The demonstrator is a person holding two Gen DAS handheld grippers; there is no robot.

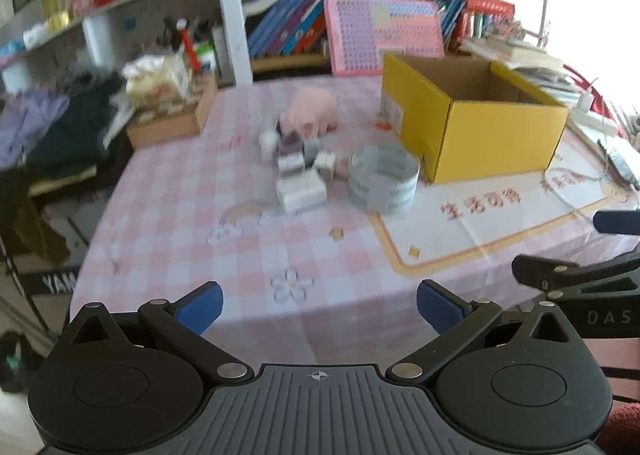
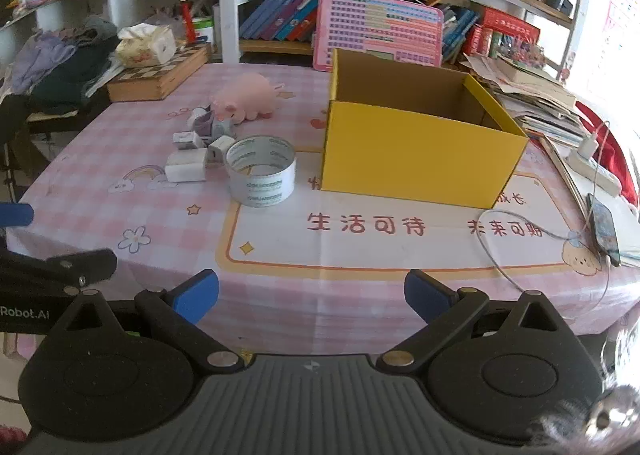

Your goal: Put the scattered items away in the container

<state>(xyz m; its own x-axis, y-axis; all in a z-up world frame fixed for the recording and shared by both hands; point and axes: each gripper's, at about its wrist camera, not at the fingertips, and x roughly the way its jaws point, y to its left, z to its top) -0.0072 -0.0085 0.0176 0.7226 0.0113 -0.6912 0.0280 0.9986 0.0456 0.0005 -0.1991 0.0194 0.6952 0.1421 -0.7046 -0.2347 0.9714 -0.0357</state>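
An open yellow cardboard box [image 2: 416,159] [image 1: 480,139] stands on the pink checked tablecloth, and nothing shows inside it. Left of it sits a roll of white tape [image 2: 261,171] [image 1: 383,179]. Beyond the roll lie several small white chargers [image 2: 186,167] [image 1: 301,191] in a cluster, with a pink plush pig [image 2: 246,97] [image 1: 310,113] behind them. My left gripper [image 1: 319,307] hangs open over the table's near edge, well short of the items. My right gripper [image 2: 311,297] is open too, at the near edge in front of the box. Both hold nothing.
A wooden chess box [image 2: 158,75] with a tissue pack sits at the back left. A phone [image 2: 604,231] on a white cable and a stack of papers [image 2: 532,95] lie to the right. A pink board [image 2: 378,31] leans on the bookshelf behind the box.
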